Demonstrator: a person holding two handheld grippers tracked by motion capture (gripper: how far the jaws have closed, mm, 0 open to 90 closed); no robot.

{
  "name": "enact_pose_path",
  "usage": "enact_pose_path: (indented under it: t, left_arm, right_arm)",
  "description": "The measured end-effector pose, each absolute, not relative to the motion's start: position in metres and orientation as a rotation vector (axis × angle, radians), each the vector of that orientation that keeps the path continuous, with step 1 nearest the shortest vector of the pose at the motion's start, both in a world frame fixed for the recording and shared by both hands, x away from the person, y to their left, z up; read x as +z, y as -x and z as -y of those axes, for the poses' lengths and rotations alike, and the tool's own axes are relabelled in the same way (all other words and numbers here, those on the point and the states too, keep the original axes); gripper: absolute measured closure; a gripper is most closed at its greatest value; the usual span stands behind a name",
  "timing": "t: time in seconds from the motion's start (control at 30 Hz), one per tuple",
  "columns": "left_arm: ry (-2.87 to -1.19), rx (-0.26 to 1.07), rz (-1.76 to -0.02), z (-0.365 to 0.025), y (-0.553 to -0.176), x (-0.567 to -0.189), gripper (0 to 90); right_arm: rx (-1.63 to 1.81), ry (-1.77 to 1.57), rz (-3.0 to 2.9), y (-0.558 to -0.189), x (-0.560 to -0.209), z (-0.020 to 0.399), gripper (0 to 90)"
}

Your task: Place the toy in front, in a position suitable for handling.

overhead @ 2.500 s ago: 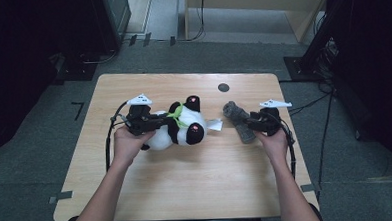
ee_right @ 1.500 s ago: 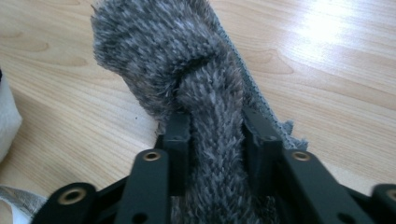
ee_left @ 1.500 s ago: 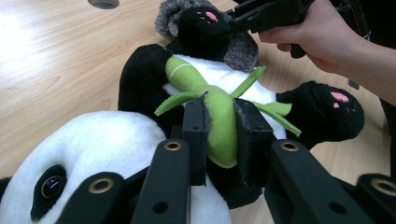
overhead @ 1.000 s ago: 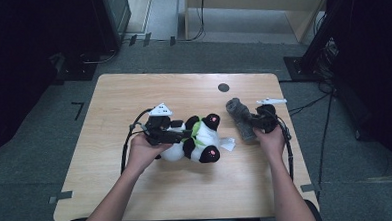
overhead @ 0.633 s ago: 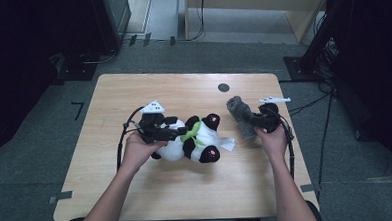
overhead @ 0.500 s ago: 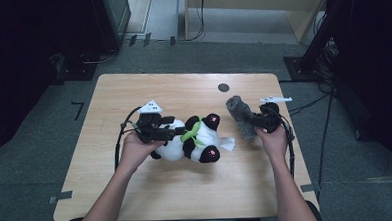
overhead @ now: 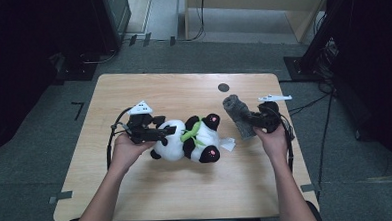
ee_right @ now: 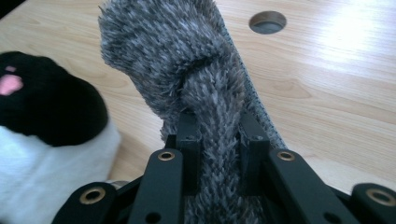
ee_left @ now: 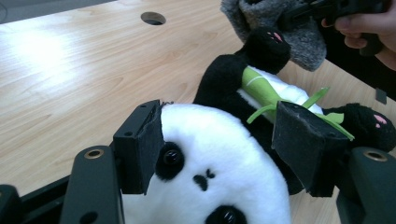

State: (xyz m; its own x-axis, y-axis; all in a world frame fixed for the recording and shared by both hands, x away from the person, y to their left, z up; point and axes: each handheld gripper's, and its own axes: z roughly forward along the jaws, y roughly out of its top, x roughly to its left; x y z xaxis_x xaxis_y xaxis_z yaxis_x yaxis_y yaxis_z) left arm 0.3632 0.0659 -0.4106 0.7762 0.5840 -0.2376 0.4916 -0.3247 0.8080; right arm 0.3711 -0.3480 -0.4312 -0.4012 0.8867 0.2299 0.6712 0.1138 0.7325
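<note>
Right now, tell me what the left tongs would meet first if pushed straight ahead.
The left tongs already straddle the plush panda's head, so they would press into it first. Beyond lies its body, then probably the grey sock, though depth is unclear.

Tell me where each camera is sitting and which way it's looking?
High view: above the person's side, looking forward and down at the wooden table; both forearms, left gripper and right gripper show.
Left gripper view: rides the left gripper, facing the plush panda between its fingers.
Right gripper view: rides the right gripper, facing the fuzzy grey sock pinched between its fingers.
Shared: both gripper views see the panda, the sock and the table's round hole.
</note>
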Motion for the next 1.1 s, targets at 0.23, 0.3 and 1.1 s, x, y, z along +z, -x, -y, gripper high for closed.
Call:
enact_pose_path:
  t: [0.23,0.3,1.1]
  left_arm:
    - [-1.976,0.133,-0.855,-0.077,-0.368,-0.415,28.0]
    - [-1.974,0.122,-0.858,-0.078,-0.369,-0.416,27.7]
    - [-1.967,0.152,-0.873,-0.091,-0.333,-0.439,27.9]
  right_arm:
    - [1.188,-1.520,-2.160,-0.367,-0.421,0.342,76.3]
    - [1.189,-1.527,-2.169,-0.367,-0.420,0.341,76.7]
    - [1.278,-1.314,-2.262,-0.377,-0.358,0.296,76.2]
